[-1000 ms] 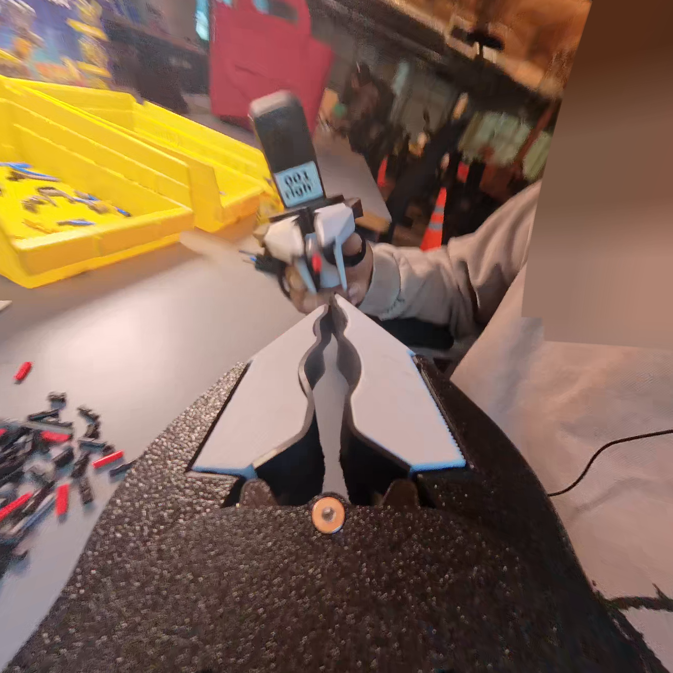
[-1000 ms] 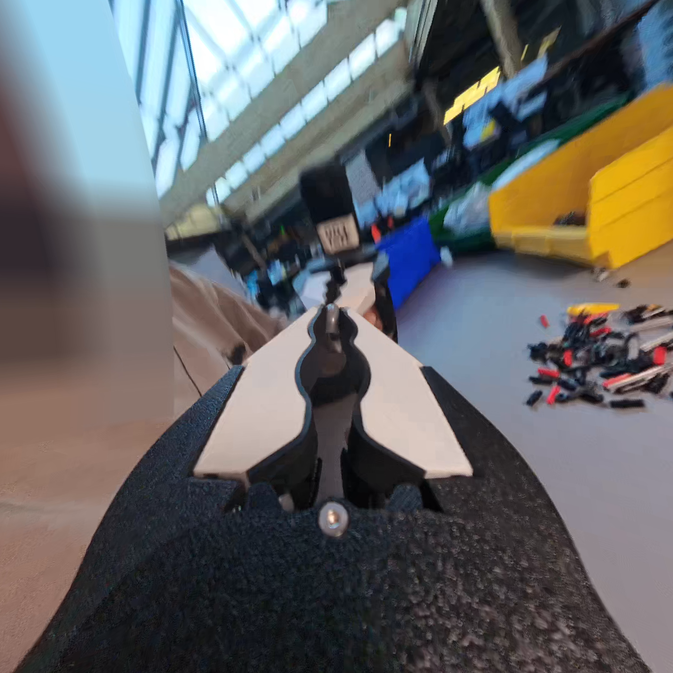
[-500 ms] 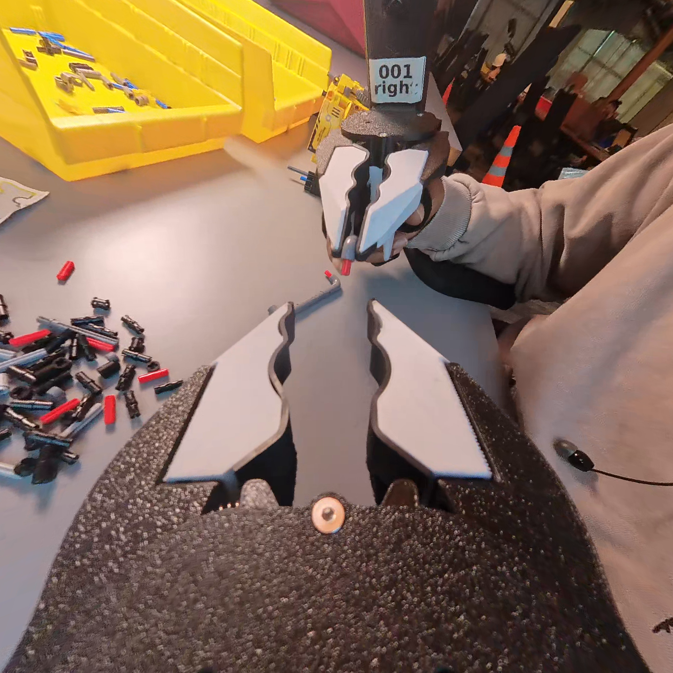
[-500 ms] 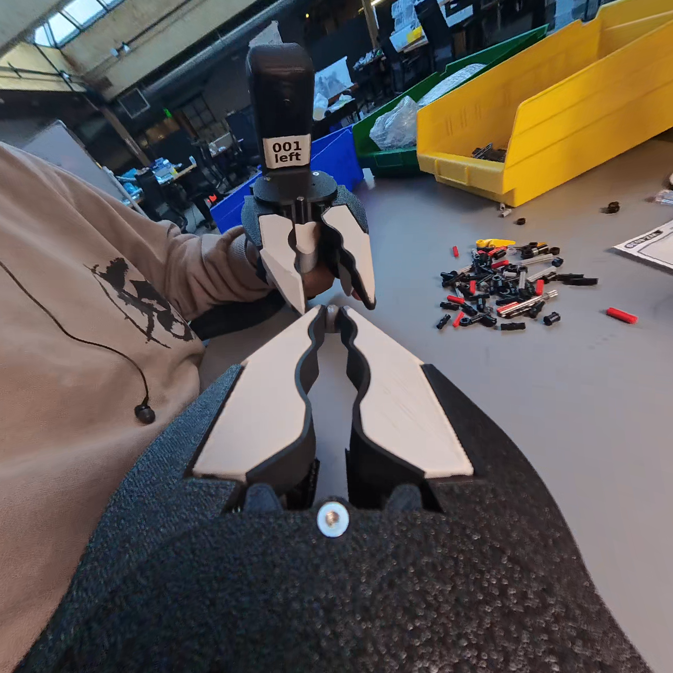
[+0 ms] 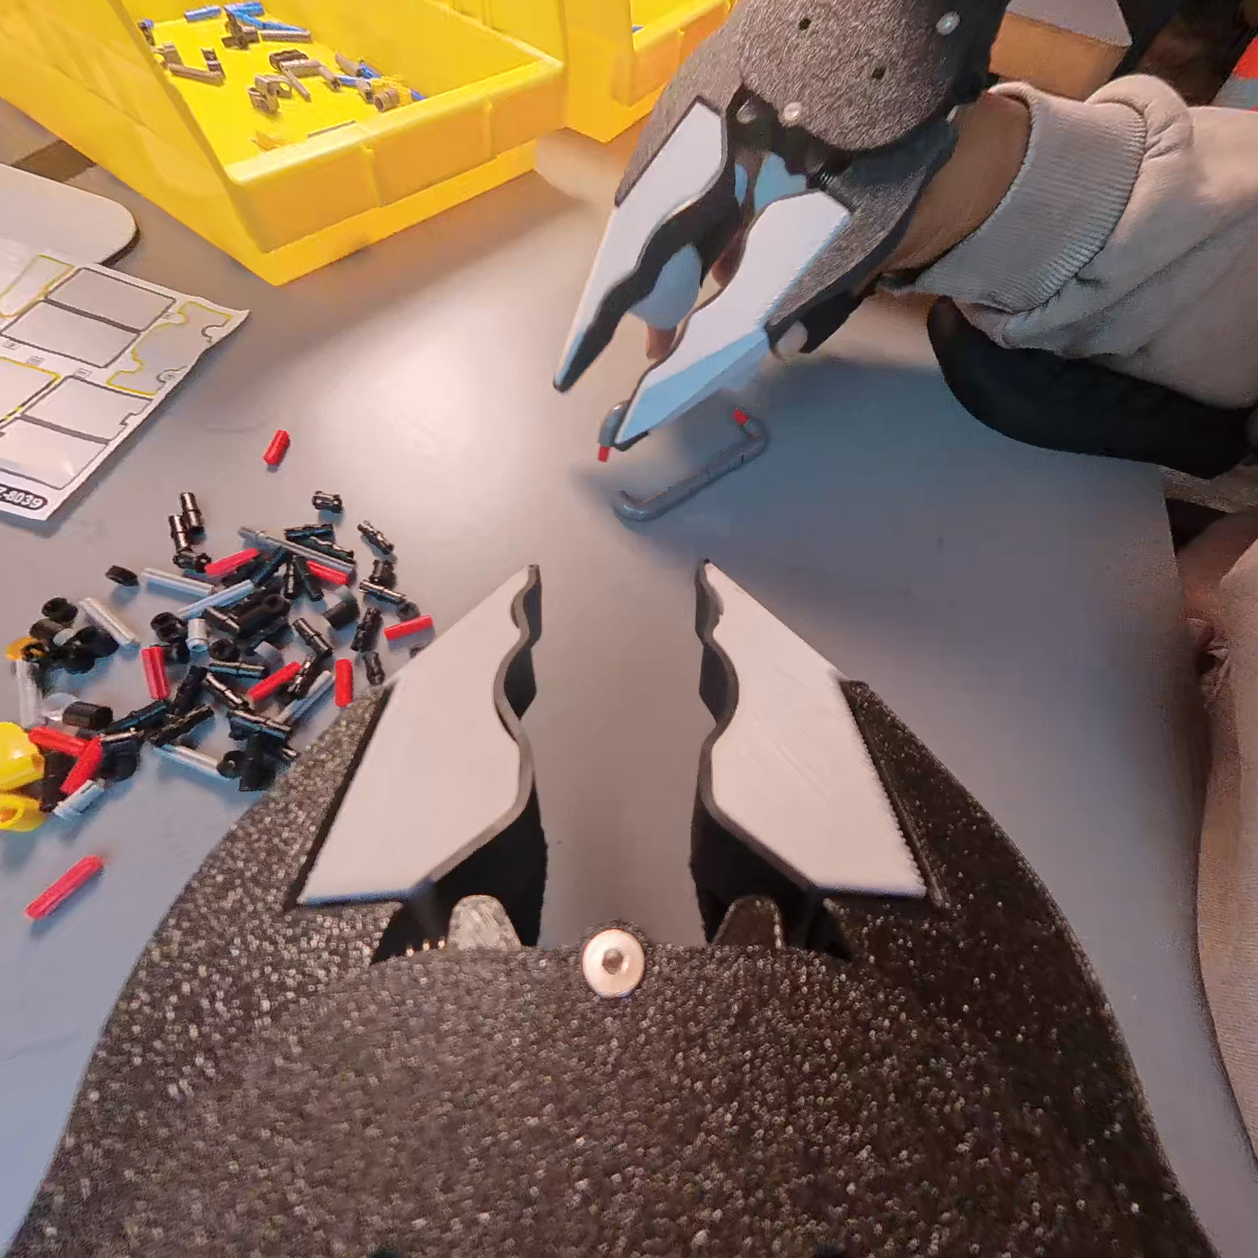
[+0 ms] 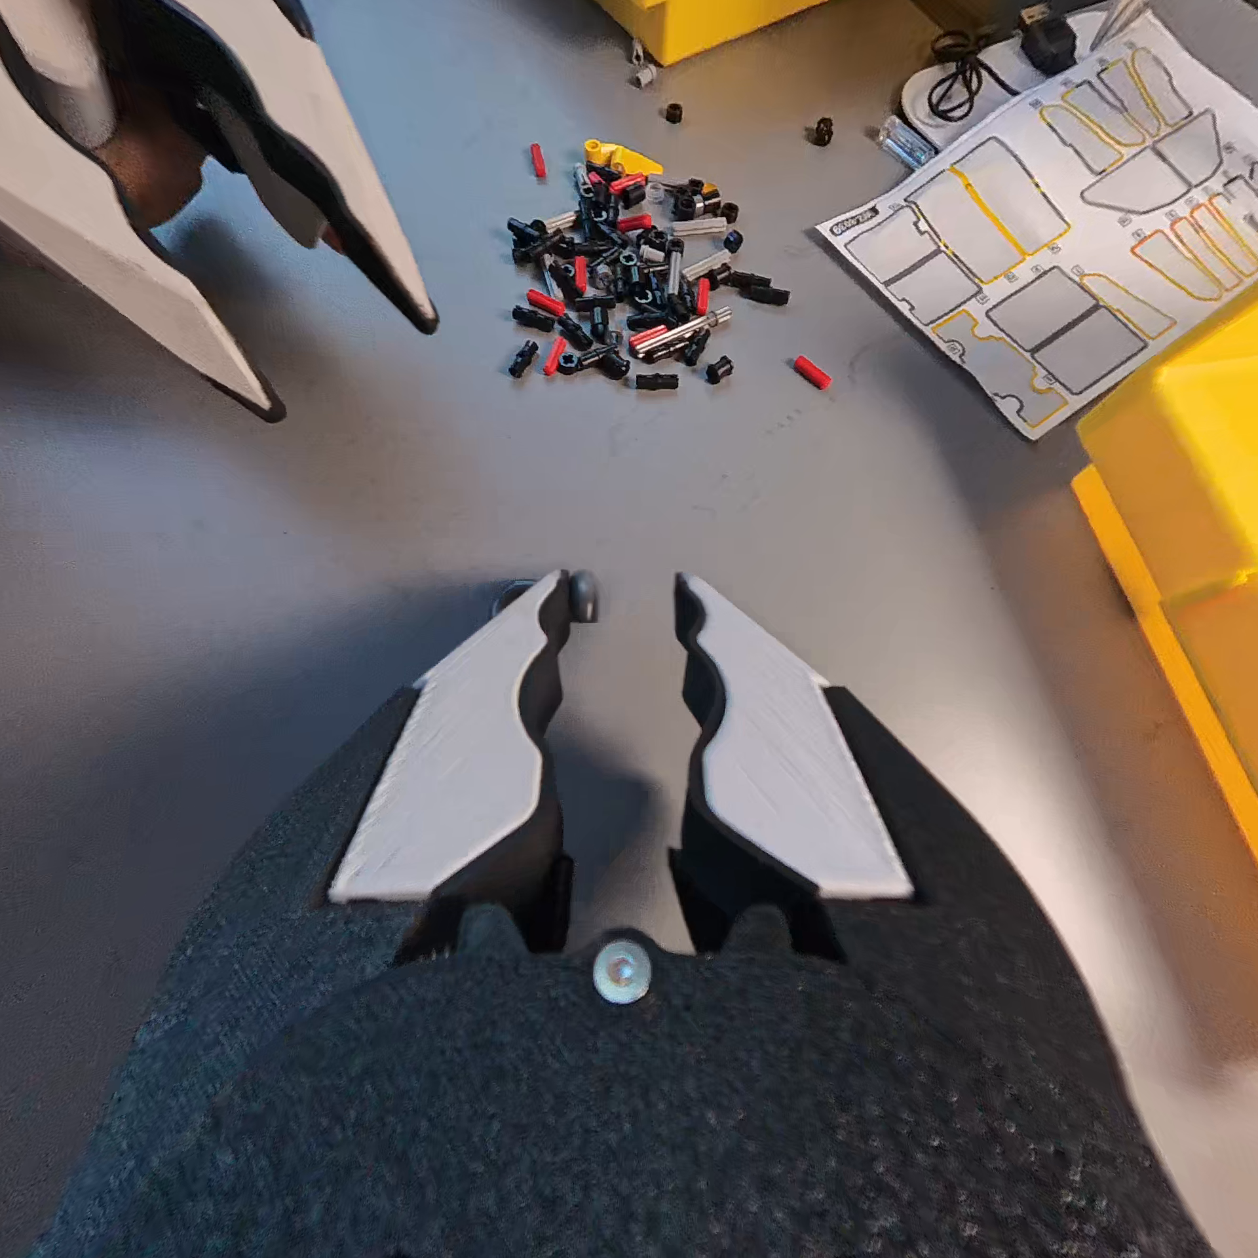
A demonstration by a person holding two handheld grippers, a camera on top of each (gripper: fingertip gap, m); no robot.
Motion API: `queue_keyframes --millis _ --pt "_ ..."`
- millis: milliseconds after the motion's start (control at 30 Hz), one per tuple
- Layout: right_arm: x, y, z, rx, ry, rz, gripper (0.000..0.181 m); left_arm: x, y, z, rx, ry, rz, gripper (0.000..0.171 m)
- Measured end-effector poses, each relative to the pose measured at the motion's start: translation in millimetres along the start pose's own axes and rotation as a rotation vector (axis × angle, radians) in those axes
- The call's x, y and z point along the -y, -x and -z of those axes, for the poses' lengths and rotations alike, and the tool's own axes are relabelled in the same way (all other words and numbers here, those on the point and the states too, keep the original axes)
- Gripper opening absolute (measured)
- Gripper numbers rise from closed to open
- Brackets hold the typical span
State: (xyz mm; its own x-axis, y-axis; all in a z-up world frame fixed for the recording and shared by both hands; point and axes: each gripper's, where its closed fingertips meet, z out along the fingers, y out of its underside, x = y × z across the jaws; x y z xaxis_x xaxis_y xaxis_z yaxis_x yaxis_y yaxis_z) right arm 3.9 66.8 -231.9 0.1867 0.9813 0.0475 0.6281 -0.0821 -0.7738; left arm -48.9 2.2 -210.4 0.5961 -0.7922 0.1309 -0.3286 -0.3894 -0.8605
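I see a grey bent rod (image 5: 687,476) lying on the grey worktop (image 5: 885,613), in the upper centre of the left wrist view. It is a thin, smooth piece with rounded corners and a small red pin at each end. One end sits right at the lower fingertip of the right gripper (image 5: 599,408); whether they touch I cannot tell. In the right wrist view, that rounded grey end (image 6: 584,595) shows just inside the left fingertip. The right gripper's jaws stand parted and grip nothing.

The left gripper (image 5: 618,578) hangs above bare worktop just short of the rod, its jaws spread wide and empty. Both grippers have flat pale-grey fingers with wavy black inner edges, set in rough, pebbled black bodies.

At left centre of the left wrist view lies a loose pile of small parts (image 5: 224,653): black connectors, red pins, grey axles, one yellow piece. A printed sheet (image 5: 75,367) of grey outlined panels lies at the left edge. A glossy yellow bin (image 5: 381,150) holding grey and blue parts fills the upper left. A beige sleeve (image 5: 1123,224) enters at upper right.
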Motion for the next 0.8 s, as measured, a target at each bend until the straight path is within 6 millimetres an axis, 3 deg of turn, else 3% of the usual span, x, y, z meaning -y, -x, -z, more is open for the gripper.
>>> queue_keyframes --millis 33,133,267,367,467,600,700,800 --pt "4.7 0.6 4.9 0.001 -0.016 0.019 0.042 -0.2 0.0 0.3 -0.008 -0.001 0.009 0.046" --pt "5.9 12.7 15.1 0.055 0.009 0.076 0.047 3.3 -2.8 0.6 -0.042 -0.027 0.035 0.047" --pt "-22.7 31.0 12.6 0.119 0.163 0.142 0.038 5.8 -5.4 0.5 -0.067 -0.047 0.057 0.042" --pt "-32.9 36.7 10.4 0.139 0.214 0.171 0.031 4.8 -4.7 -0.2 -0.066 -0.045 0.072 0.04" --pt "-30.8 25.2 11.7 0.09 0.206 0.143 0.031 -0.4 -4.7 -2.6 -0.074 -0.02 0.089 0.041" --pt "-16.7 -11.0 20.3 -0.084 0.125 0.084 0.027 -7.7 -2.7 -6.3 -0.069 0.018 0.108 0.046" --pt "-2.5 -11.0 28.2 -0.062 0.045 0.036 0.026 -9.1 -3.7 -7.4 -0.078 0.022 0.112 0.046" --pt "-22.9 1.0 25.0 0.013 0.149 0.053 0.026 -11.1 -3.7 -8.5 -0.077 0.035 0.113 0.046"
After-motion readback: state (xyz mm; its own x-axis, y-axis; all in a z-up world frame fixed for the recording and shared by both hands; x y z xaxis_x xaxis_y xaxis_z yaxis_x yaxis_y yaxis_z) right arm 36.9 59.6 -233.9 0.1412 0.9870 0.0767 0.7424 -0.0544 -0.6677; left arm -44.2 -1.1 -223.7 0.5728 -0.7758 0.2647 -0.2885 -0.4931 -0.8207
